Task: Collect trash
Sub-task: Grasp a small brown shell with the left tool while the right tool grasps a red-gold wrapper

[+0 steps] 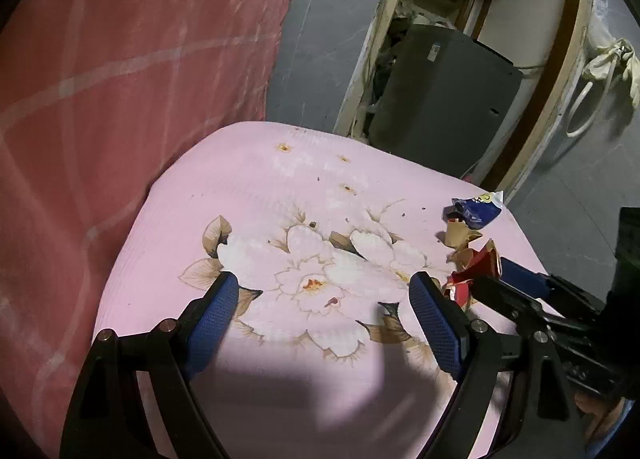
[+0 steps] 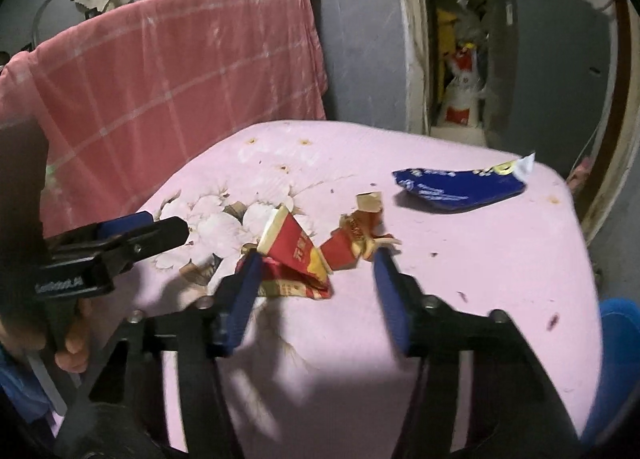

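Right tool (image 2: 316, 263) straddles the torn red carton (image 2: 296, 255) near the middle of the pink floral worktop (image 2: 480, 259), its jaws partly open, left pad touching the carton, right pad just clear. Left tool (image 1: 324, 291) hovers wide open and empty beside it. A blue wrapper (image 2: 456, 187) lies toward the worktop's far right corner.

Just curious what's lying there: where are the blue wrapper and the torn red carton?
blue wrapper (image 2: 456, 189), right wrist view, middle of its blue face.
torn red carton (image 2: 294, 249), right wrist view, its red side panel.
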`<state>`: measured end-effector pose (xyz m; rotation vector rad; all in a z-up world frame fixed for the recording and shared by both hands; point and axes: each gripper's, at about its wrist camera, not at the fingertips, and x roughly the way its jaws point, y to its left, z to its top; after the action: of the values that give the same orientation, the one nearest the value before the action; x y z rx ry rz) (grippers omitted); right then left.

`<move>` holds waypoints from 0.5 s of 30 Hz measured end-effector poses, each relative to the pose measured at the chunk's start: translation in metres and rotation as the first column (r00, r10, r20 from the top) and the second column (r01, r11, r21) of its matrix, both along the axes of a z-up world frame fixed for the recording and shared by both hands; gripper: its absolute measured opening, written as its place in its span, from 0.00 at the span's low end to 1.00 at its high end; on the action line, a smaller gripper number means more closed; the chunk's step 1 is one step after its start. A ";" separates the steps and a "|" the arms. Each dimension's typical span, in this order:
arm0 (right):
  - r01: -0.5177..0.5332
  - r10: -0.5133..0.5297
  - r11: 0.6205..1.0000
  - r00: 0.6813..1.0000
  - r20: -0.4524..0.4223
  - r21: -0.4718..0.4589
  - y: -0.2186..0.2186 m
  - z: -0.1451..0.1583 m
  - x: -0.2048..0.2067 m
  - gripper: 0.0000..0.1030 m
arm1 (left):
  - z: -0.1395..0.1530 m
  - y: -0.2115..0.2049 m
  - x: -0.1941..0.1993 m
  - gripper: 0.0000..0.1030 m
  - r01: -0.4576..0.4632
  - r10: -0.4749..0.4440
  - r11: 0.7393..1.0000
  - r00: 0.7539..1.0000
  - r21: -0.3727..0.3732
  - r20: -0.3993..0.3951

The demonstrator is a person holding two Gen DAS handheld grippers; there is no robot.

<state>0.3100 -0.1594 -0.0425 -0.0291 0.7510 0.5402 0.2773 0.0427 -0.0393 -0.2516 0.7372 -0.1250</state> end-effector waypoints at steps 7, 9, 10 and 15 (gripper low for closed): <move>0.012 -0.011 1.000 1.000 -0.020 0.029 -0.008 -0.001 0.001 0.04 | 0.001 -0.007 0.005 0.81 0.054 -0.054 0.999 0.998 0.009 -0.010; 0.018 -0.017 0.999 1.000 -0.015 0.030 -0.009 0.000 0.000 0.03 | 0.002 -0.013 0.007 0.81 0.078 -0.078 0.997 0.997 0.016 -0.014; 0.023 -0.023 0.999 1.000 -0.011 0.030 -0.012 0.001 -0.002 0.03 | 0.001 -0.016 0.008 0.81 0.093 -0.093 0.995 0.996 0.022 -0.017; 0.055 -0.055 0.998 0.998 -0.003 0.039 -0.026 0.003 -0.006 0.03 | -0.002 -0.029 0.016 0.81 0.137 -0.135 0.990 0.990 0.039 -0.035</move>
<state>0.3040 -0.1858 -0.0393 0.0280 0.7415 0.5022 0.2938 0.0140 -0.0414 -0.1639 0.7881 -0.2353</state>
